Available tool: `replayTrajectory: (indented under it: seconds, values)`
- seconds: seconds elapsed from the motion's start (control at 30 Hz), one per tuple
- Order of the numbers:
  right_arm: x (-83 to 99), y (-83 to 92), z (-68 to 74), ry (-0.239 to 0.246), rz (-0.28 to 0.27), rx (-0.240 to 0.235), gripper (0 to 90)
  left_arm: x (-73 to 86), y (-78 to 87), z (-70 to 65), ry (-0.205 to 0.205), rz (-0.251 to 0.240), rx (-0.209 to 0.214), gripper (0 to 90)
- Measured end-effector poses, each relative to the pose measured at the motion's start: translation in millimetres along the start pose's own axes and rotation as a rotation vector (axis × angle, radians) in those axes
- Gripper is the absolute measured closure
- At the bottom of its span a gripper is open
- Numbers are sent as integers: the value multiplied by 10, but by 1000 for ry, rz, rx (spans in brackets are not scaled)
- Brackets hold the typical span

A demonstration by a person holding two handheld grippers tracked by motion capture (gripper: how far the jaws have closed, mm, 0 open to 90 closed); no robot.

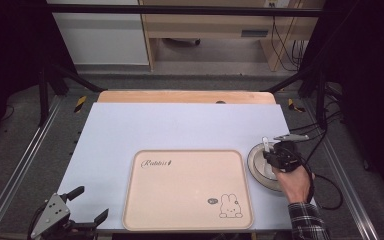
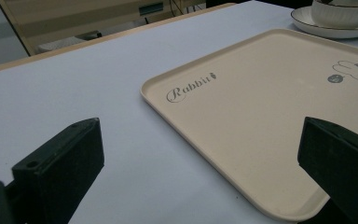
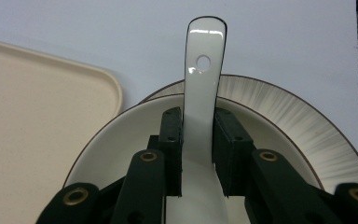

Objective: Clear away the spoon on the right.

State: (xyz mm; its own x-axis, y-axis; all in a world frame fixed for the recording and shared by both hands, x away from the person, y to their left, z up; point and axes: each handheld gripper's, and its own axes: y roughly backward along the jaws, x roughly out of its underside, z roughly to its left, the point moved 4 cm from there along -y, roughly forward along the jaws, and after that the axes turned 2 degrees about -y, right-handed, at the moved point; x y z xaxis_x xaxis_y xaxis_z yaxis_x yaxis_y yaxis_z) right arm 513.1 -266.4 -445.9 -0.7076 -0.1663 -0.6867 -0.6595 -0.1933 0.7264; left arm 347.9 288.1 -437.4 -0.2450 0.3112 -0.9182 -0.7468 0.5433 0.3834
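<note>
One white ceramic spoon [image 3: 204,93] is the thing in hand here. It lies in the one bowl [image 3: 121,140], its handle rising over the bowl's rim toward twelve o'clock in the right gripper view, a single small hole near the handle's rounded tip. The right gripper [image 3: 198,149] has its two black jaws drawn in on either side of that handle, the pads pressed against it left and right, so the claw is clamped on the spoon.

In the high view the spoon [image 1: 265,145] pokes up at about eleven o'clock from the person's right hand [image 1: 296,180], which holds the right gripper [image 1: 275,156] over the bowl [image 1: 256,165]. The bowl sits on one plate [image 3: 298,121] with a ribbed rim, and that pair stands on the table's pale sheet at roughly three o'clock from the tray, just beside its right edge.

There is one tray [image 1: 145,210], beige, with rounded corners, bearing one line of script lettering near its ten o'clock corner and one small rabbit drawing near its five o'clock corner. Nothing lies on it.

The left gripper [image 1: 82,205] rests at about seven o'clock of the table, well apart from the bowl. In the left gripper view its two jaws stand wide apart with nothing between them, the tray [image 2: 242,140] lying ahead and the bowl and plate [image 2: 326,30] at one o'clock.

One pale sheet [image 1: 180,125] covers the one wooden table [image 1: 180,96].
</note>
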Motion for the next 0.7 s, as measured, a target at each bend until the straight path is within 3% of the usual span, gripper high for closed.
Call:
replayTrajectory:
  seconds: [0.7]
  values:
    - [-84,328,-6,-10,-39,-44,747,-1,-2,-4,-2,1,0,0]
